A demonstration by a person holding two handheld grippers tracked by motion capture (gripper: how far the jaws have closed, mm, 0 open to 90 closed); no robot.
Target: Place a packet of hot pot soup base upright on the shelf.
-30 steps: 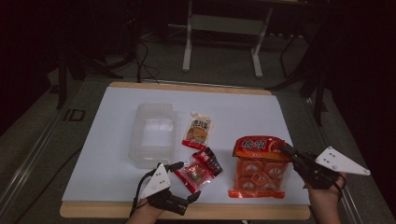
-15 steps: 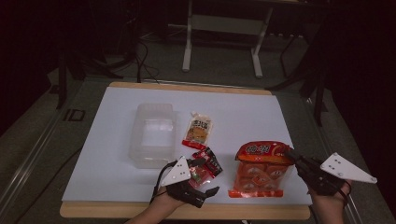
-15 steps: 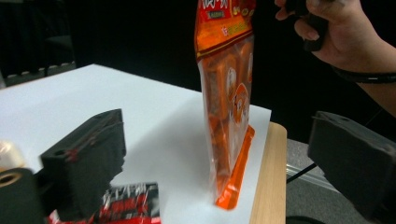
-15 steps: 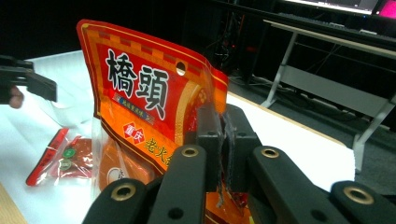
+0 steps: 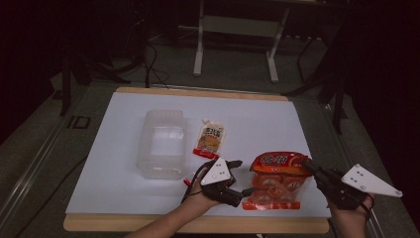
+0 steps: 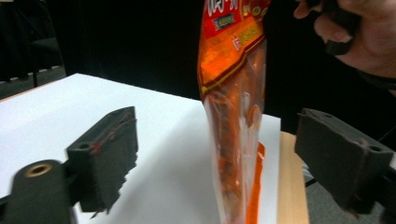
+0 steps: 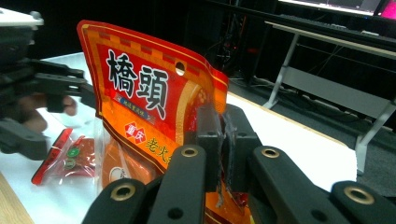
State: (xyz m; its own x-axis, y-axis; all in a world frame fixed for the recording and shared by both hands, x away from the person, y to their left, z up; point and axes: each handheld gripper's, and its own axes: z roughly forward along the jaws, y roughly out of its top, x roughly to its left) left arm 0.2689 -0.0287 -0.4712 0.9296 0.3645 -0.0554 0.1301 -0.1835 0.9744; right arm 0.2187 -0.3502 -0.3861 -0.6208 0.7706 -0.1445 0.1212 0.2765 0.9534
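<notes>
Your right tongs [image 7: 223,154] are clamped on the right edge of the big orange snack bag [image 5: 275,179], holding it upright at the near right of the counter [image 5: 124,198], bottom edge resting on the surface. Your left tongs [image 6: 233,158] are apart w/ the bag standing edge-on between the pads; jaws have just been closing, but neither pad touches the film yet.

To do this well: keep the right grip steady so the bag doesn't sway while the left comes in. Centre the bag btwn the left pads before you close – in the left gripper view it sits nearer the right pad, so shift a bit to even the gap. Close on the flat printed upper part or the side seam, not the lumpy filled middle; the film looks slick & will prob. slide or crumple. Close slowly.

Further out: small red packet [image 5: 188,181] just left of your left hand, a sauce pouch [image 5: 210,139] farther back, & the clear plastic tub [image 5: 162,144] to the far left, prob. where the bag goes.
</notes>
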